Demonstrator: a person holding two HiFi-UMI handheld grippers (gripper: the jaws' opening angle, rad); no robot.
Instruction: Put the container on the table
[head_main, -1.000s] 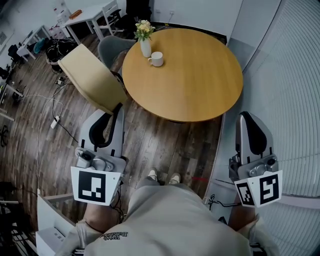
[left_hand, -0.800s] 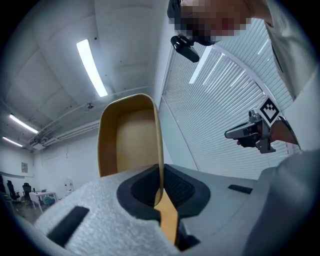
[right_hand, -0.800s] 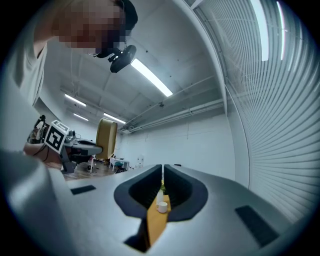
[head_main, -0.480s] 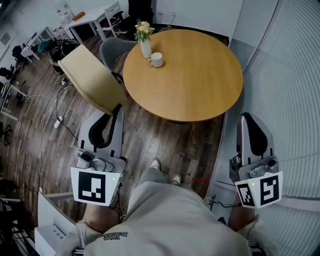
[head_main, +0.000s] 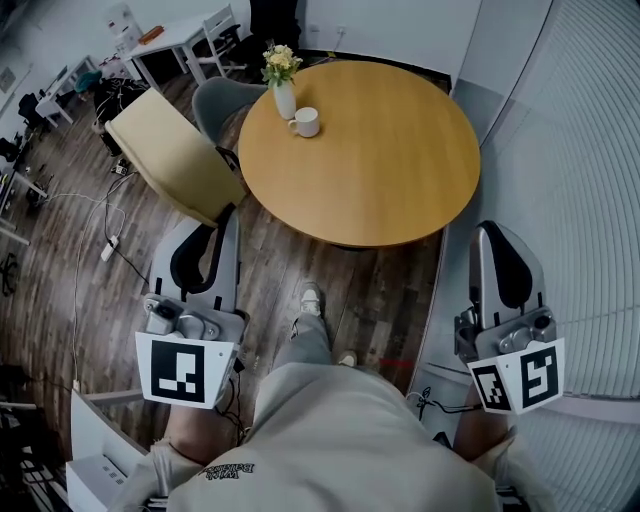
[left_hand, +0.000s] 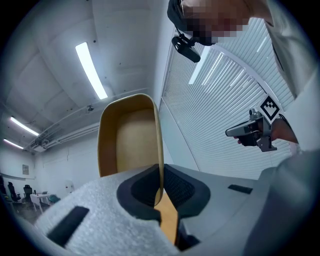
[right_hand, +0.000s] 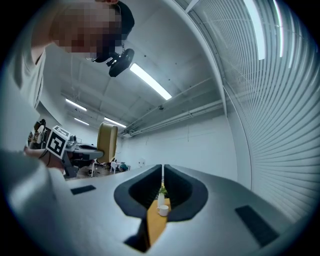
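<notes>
A tan, tray-like container hangs tilted over the wooden floor, left of the round wooden table. My left gripper is shut on its rim. In the left gripper view the container stands upright, its thin edge pinched between the dark pads of the left gripper. My right gripper is at the right, near the slatted wall, shut with nothing in it. In the right gripper view the right gripper has its jaws together, and the table shows through the slit below them.
A white vase with flowers and a white cup stand on the table's far left part. A grey chair sits behind the container. Cables lie on the floor at the left. A slatted wall runs along the right.
The person's foot has stepped forward toward the table. Both grippers keep their places in the view, and the container stays in the left grip.
</notes>
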